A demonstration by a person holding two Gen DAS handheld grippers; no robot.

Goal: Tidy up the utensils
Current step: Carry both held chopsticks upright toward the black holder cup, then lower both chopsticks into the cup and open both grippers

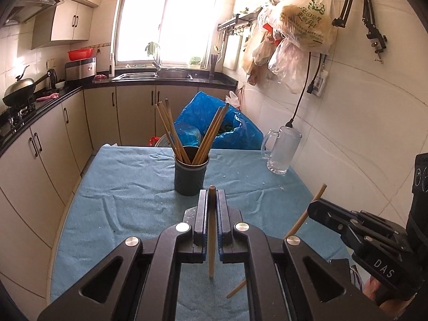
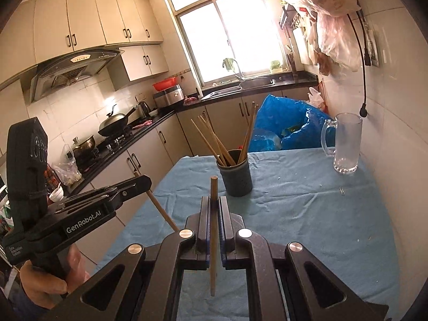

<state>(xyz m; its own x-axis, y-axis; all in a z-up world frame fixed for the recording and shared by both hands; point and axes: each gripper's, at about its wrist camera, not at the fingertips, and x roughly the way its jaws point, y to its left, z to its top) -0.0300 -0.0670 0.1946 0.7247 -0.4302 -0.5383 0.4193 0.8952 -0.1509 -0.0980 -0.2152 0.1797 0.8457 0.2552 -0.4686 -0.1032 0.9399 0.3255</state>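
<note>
Left tongs [image 1: 212, 200] clamp one chopstick [image 1: 211, 240] upright above the tabletop [image 1: 120, 187]. Holder [image 1: 191, 176] ahead, partly filled. Right tongs [image 2: 213, 208] likewise grip a second chopstick [image 2: 213, 240]. Step judged: transfer; next, lift each over the holder's rim, then release

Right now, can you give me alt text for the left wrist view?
The left gripper is shut on an upright wooden chopstick above a blue cloth-covered table. Ahead stands a dark grey cylindrical holder of chopsticks; the right gripper holds another chopstick.
</note>
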